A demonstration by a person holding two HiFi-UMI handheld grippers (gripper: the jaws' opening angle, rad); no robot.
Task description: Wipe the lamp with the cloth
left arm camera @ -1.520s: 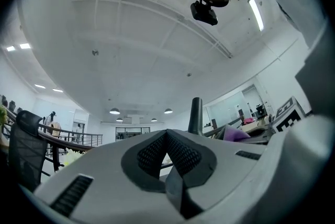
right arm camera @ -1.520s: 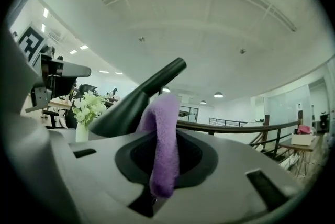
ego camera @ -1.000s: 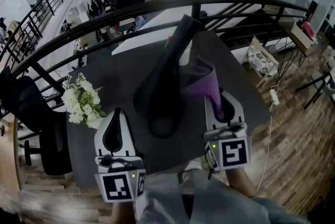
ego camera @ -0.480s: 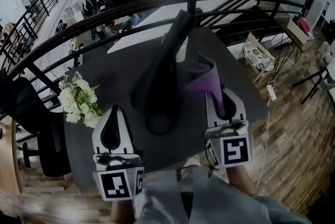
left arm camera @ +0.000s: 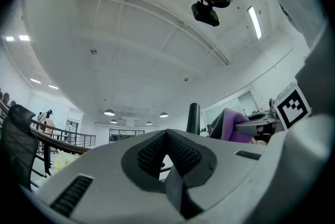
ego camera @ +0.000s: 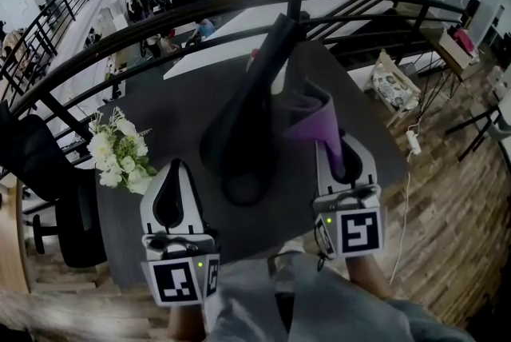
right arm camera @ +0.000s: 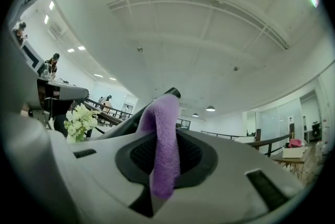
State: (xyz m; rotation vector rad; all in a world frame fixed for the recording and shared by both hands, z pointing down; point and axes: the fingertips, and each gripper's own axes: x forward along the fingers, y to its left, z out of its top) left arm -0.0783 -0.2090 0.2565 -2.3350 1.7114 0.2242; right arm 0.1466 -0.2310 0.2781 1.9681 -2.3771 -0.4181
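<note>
the purple cloth was pinched in the fingers of the right gripper, seemingly against the right flank of the black lamp, whose long axis was stretched away across the table; the left gripper was closed on nothing.

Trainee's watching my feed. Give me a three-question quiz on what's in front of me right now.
1. Which gripper holds the cloth? A left, B right, C neither.
2. True or false: the left gripper is shut and empty.
3. Fill in: on the table, left of the lamp, stand ___.

Key
1. B: the right gripper pinches it.
2. True.
3. Flowers.
</note>
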